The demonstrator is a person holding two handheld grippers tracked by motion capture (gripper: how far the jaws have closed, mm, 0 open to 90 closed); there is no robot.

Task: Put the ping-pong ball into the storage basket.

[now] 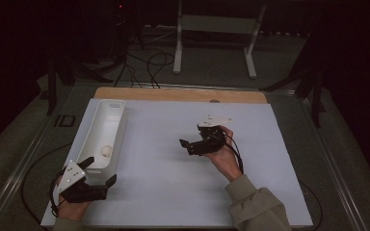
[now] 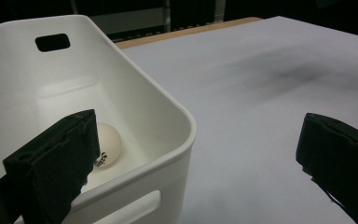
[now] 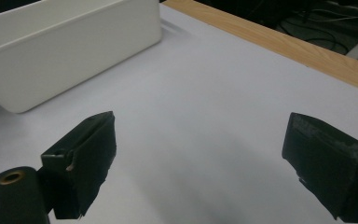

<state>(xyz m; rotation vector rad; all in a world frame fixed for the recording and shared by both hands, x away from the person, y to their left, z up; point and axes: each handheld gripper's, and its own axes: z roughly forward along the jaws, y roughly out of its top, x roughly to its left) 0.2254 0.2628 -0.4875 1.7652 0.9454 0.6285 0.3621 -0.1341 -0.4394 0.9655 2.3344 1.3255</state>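
One white ball (image 1: pixel 106 151) lies in the near end of the long white bin (image 1: pixel 118 126) at the table's left side. The left gripper (image 1: pixel 101 171) sits at that near end, jaws wide apart, one over the bin's rim and the other outside it above the white table sheet (image 1: pixel 173 183). The bin's wall stands between the ball and the outer jaw. The right gripper (image 1: pixel 185 144) hangs mid-table, well apart from the bin, jaws spread and holding nothing. The left gripper view shows dark print on the ball (image 2: pixel 106 144) and a handle slot (image 2: pixel 52 42) in the far wall; the right gripper view shows the bin's outer side (image 3: pixel 65 51) and the wooden edge (image 3: pixel 279 44).
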